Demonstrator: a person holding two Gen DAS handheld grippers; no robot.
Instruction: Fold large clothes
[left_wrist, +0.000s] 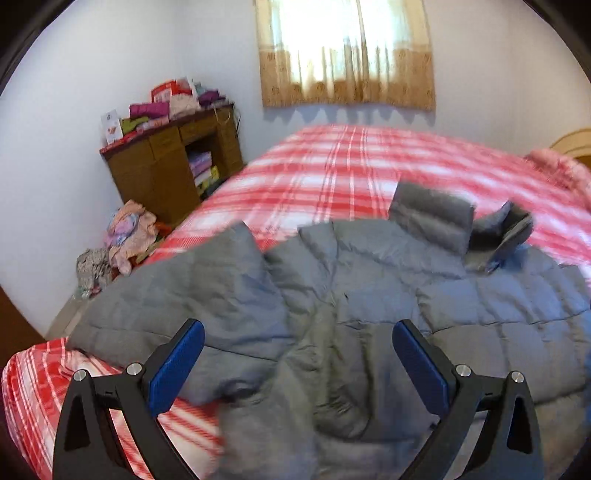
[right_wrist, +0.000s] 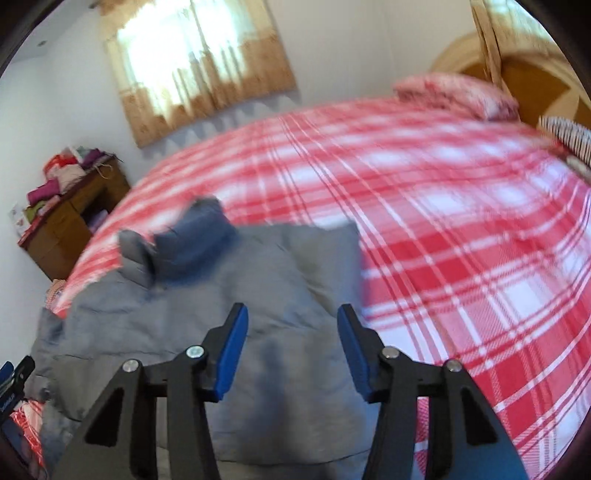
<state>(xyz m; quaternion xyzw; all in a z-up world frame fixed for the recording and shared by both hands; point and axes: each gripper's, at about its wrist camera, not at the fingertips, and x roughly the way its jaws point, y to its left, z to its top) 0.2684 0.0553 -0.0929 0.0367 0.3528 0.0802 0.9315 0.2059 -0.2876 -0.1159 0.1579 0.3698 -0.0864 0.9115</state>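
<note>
A grey quilted puffer jacket (left_wrist: 351, 295) lies spread on the near part of a bed with a red and white plaid cover (left_wrist: 332, 166). Its collar (left_wrist: 432, 214) stands up at the far side. My left gripper (left_wrist: 297, 334) hangs wide open just above the jacket's near edge, nothing between its blue pads. In the right wrist view the same jacket (right_wrist: 229, 295) fills the lower left, one sleeve (right_wrist: 325, 258) folded inward. My right gripper (right_wrist: 291, 317) hovers over it with jaws apart and nothing pinched. The left gripper's tip (right_wrist: 14, 373) shows at the far left edge.
A wooden cabinet (left_wrist: 166, 166) piled with folded clothes stands against the wall left of the bed, with a heap of clothes (left_wrist: 125, 240) on the floor beside it. A curtained window (left_wrist: 347, 55) is behind the bed. A pillow (right_wrist: 458, 92) and wooden headboard (right_wrist: 535, 81) lie far right.
</note>
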